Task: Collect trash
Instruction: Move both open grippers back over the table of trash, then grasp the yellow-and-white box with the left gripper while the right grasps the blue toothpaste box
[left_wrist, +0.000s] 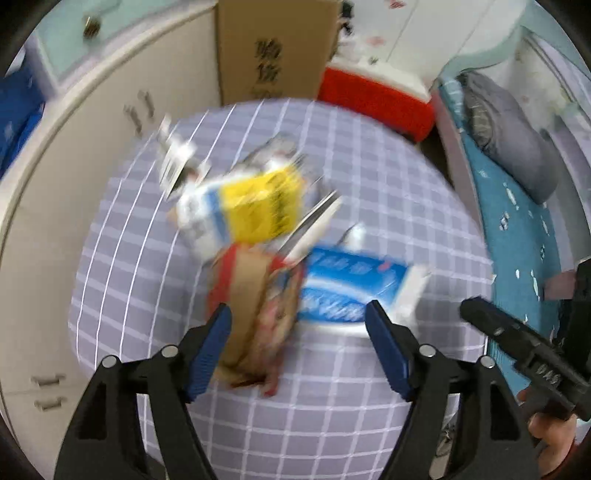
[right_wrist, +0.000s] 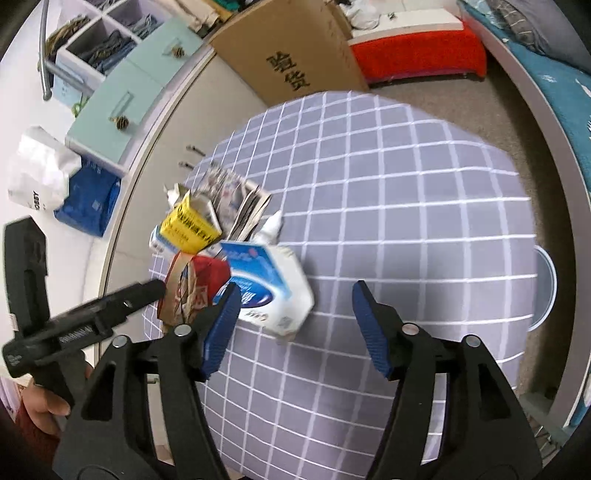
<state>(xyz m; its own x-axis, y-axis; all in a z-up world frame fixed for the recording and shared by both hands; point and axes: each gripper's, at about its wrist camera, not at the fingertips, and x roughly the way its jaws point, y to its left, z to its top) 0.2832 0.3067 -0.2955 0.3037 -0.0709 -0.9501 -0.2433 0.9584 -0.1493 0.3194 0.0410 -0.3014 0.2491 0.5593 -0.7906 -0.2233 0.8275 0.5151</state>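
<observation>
— So, what sits closest in the left wrist view?
— The left gripper (left_wrist: 299, 321), its fingers (left_wrist: 208, 347) apart with nothing pressed between them. Just past them, low centre of the frame, a brown and red paper wrapper (left_wrist: 255, 317) lies on the tabletop (left_wrist: 369, 177).
— And the right one?
— The right gripper (right_wrist: 291, 306) is spread too, empty, above the checked cloth. A blue and white carton (right_wrist: 266, 284) lies just beyond its left finger, left of centre.
— Where is the rest of the trash?
— All in one pile, touching. Behind the carton stands a yellow box (right_wrist: 190, 230), then crumpled printed paper (right_wrist: 229, 192), toward the upper left of the tabletop.
— Farther back?
— A cardboard box (right_wrist: 295, 48) at top centre, a red cushion (right_wrist: 417, 55) to its right, and cupboards along the left edge.
</observation>
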